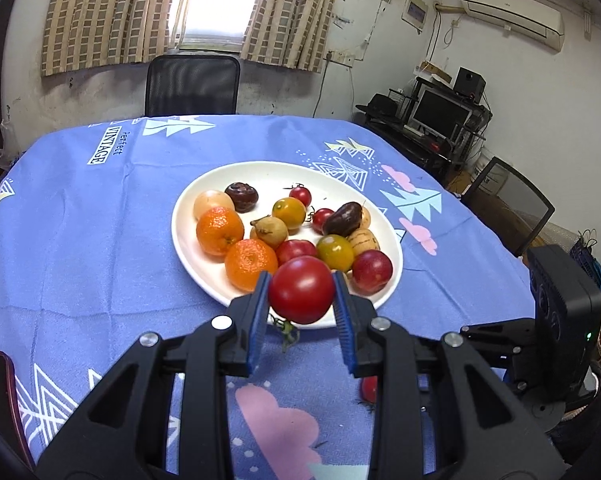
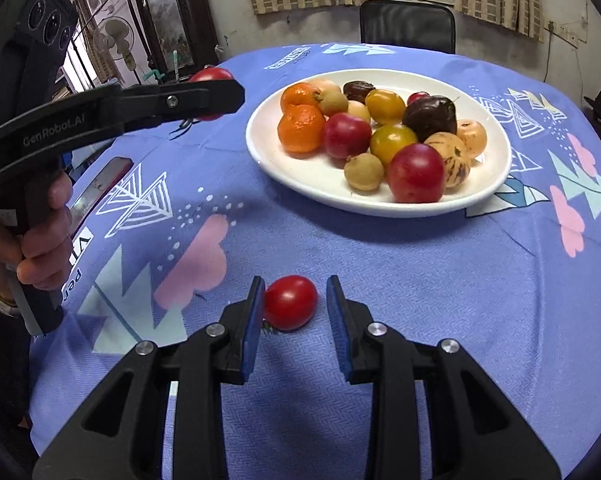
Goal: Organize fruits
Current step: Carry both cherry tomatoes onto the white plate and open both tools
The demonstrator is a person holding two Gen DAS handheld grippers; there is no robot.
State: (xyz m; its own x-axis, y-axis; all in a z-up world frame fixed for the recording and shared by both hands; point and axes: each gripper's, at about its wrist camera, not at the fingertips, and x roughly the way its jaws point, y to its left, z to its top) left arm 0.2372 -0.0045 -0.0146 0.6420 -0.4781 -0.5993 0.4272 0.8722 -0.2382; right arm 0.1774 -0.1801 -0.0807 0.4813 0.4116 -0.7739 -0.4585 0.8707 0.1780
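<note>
My left gripper (image 1: 301,296) is shut on a red tomato (image 1: 301,295), held above the cloth just short of the near rim of the white plate (image 1: 220,176). The plate holds several fruits: two oranges, yellow and red tomatoes, dark purple fruits. From the right wrist view the same left gripper (image 2: 216,98) and its tomato (image 2: 210,76) hang left of the plate (image 2: 300,172). My right gripper (image 2: 294,308) is open around a second red tomato (image 2: 290,302) lying on the cloth; the left pad touches it, the right pad stands apart. That tomato (image 1: 369,389) peeks out under my left gripper.
A blue patterned tablecloth (image 1: 80,240) covers the round table. A phone with a red case (image 2: 100,188) lies at the table's left side. A person's hand (image 2: 40,240) grips the left tool's handle. Black chairs (image 1: 192,86) stand behind and to the right of the table.
</note>
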